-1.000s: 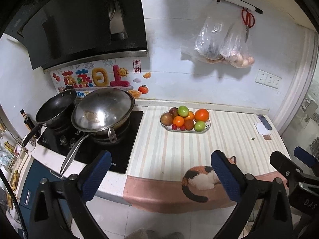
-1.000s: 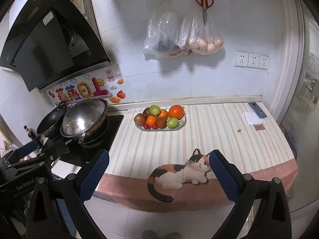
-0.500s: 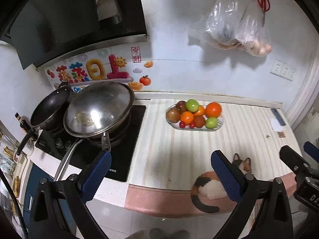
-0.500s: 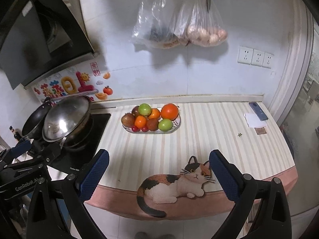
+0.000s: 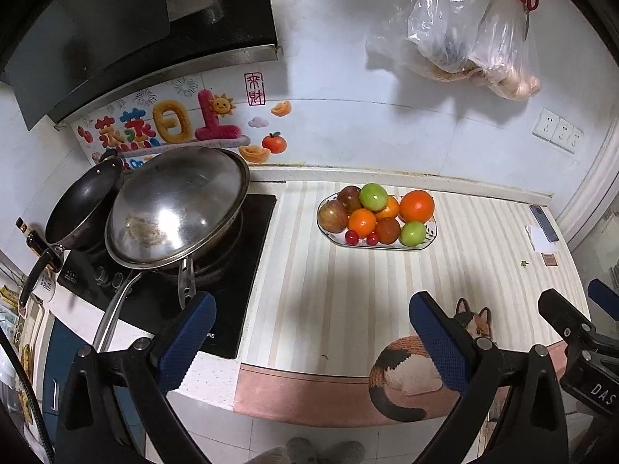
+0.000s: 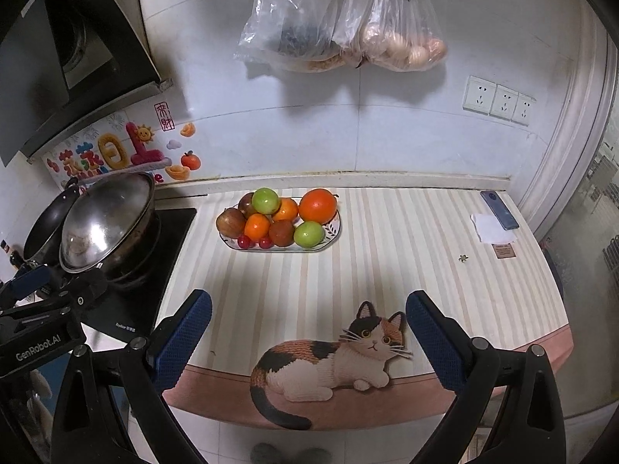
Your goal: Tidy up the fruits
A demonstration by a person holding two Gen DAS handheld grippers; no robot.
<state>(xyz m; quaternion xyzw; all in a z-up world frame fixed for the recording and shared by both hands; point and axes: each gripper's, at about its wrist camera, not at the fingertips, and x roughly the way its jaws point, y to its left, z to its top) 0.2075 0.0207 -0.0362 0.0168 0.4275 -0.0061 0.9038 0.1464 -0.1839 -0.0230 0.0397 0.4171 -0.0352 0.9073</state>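
Right wrist view: heaped fruit plate [image 6: 332,236]; both grippers [image 6: 308,326] [image 5: 312,328] gape empty.

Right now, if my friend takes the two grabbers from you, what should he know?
Left gripper: jaws open, empty, hovering at the counter's front edge.
Right gripper: jaws open, empty, above the cat mat.
All the fruit sits piled on the fruit plate at the back of the striped counter: big orange, green apples, red cherries.
Done: nothing picked up.
Left: reach the plate and sort the fruit.
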